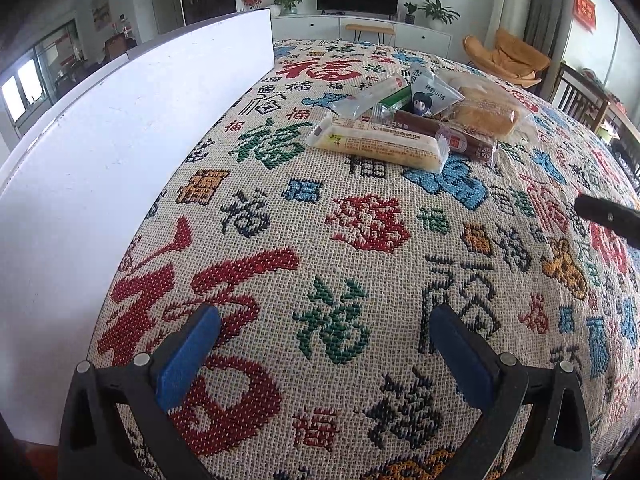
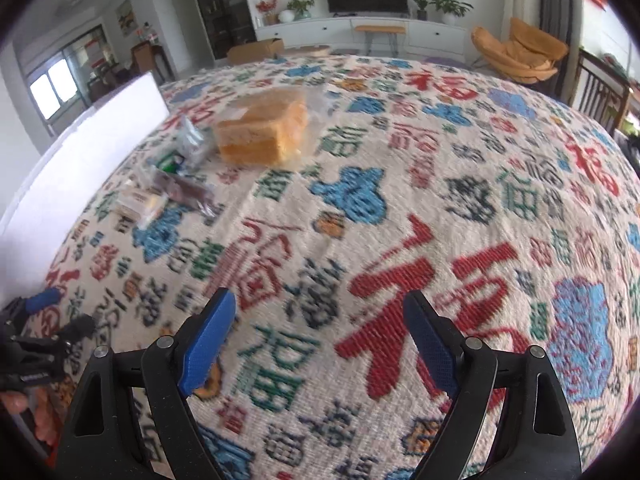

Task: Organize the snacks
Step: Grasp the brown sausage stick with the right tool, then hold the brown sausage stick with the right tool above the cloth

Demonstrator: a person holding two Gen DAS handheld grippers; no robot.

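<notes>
Blue-padded left gripper gapes wide, holding nothing, over the cloth; snacks lie well ahead. Right gripper is equally wide and empty, snacks ahead to its left.

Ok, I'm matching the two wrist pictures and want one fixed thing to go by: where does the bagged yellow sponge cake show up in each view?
Left wrist: the bagged sponge cake lies upper right of centre, at the right end of the snack pile.
Right wrist: the cake lies upper left of centre, beyond the other snacks.
Shared landmark: the white box stands at the left edge of both views.
</notes>
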